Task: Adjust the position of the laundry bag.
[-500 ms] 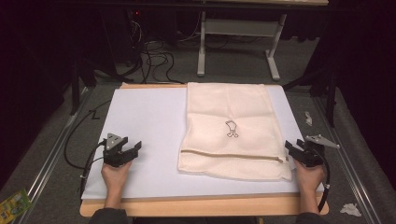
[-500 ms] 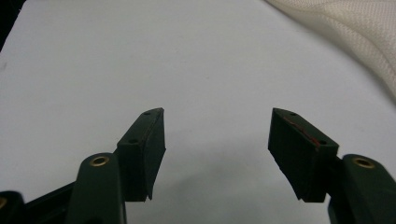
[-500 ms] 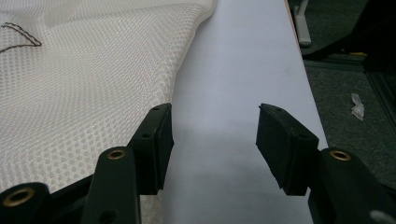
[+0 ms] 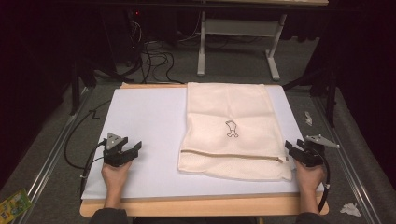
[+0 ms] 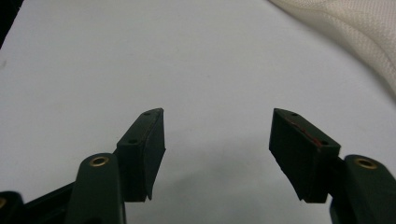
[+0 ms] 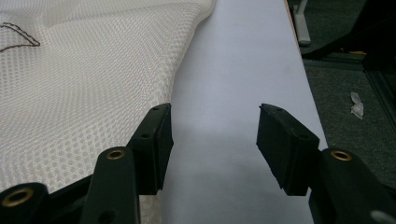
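Observation:
A cream mesh laundry bag (image 4: 236, 128) lies flat on the white table top (image 4: 144, 116), with a brown zipper (image 4: 231, 156) across its near part and a small dark drawing at its middle. My left gripper (image 4: 132, 150) rests at the near left of the table, open, nothing between its jaws; in the left gripper view (image 5: 217, 135) the bag's edge (image 5: 359, 28) is far off at upper right. My right gripper (image 4: 294, 150) sits at the bag's near right corner, open. In the right gripper view (image 6: 212, 140) its left jaw lies beside the mesh (image 6: 84, 93) edge.
The white sheet sits on a wooden board (image 4: 201, 206) whose edge runs along the near side. A grey carpeted floor surrounds it, with cables (image 4: 154, 53), a white frame stand (image 4: 238, 42), paper scraps (image 4: 349, 209) and a green packet (image 4: 14, 205).

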{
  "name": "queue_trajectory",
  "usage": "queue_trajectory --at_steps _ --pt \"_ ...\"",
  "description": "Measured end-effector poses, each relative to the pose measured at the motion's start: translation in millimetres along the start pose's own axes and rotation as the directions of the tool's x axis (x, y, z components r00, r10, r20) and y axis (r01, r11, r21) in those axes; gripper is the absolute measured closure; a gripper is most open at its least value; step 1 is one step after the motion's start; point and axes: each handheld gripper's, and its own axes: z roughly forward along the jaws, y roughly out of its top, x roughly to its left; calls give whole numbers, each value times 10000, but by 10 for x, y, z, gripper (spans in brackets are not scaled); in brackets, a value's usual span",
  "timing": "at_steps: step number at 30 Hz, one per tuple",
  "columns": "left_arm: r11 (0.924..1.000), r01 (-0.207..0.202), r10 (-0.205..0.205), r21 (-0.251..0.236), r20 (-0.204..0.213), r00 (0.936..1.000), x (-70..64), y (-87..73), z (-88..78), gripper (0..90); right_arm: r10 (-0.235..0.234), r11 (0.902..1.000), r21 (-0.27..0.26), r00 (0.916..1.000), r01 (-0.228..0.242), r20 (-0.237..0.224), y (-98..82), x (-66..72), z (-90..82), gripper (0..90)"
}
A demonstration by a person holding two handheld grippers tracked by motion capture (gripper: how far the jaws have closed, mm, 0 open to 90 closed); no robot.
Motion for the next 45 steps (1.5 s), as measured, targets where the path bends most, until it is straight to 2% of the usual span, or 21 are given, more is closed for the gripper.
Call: queue_trajectory --at_steps 4,9,17,20,24,27,30,31,34,38,41,44,45 --pt "10000 25 -25 51 -50 10000 3 2 5 355 79 9999 -65 10000 -79 44 -2 -11 -4 460" --pt "9999 54 -54 92 41 10000 9 6 8 355 465 9989 -78 9989 -465 35 0 -42 -7 457" --pt "9999 108 -110 97 208 9997 24 12 10 361 323 9990 301 9995 -321 -59 18 -36 29 469" --pt "9992 266 -282 288 564 9980 57 24 26 363 504 9984 275 9986 -500 -152 18 -58 24 471" --pt "9994 291 -305 212 696 9971 54 29 24 367 540 9984 184 9980 -535 -321 21 -73 17 475" --pt "9992 388 -397 119 864 9955 32 33 16 357 539 9985 91 9979 -536 -369 21 -77 7 480" --pt "9989 410 -433 247 1013 9939 13 49 8 376 480 9988 152 9981 -475 -383 24 -64 -2 478" --pt "9983 395 -440 423 1121 9927 -2 66 4 376 395 9991 162 9985 -389 -366 24 -58 -6 473" --pt "9988 240 -290 424 1214 9922 -54 96 -6 374 198 9998 0 9988 -199 -449 35 -39 -48 469" --pt "9995 96 -139 299 1485 9888 -144 152 -17 370 266 9996 128 9980 -259 -575 57 -43 -87 467" --pt "9990 109 -178 432 1635 9864 -197 179 -13 338 459 9989 113 9970 -453 -630 73 -49 -129 460" --pt "9985 7 -101 553 1696 9855 -252 207 -9 326 275 9995 166 9969 -264 -740 84 -37 -151 465" --pt "9982 5 -115 602 1829 9831 -265 216 -9 334 267 9994 223 9963 -249 -813 84 -28 -155 467"
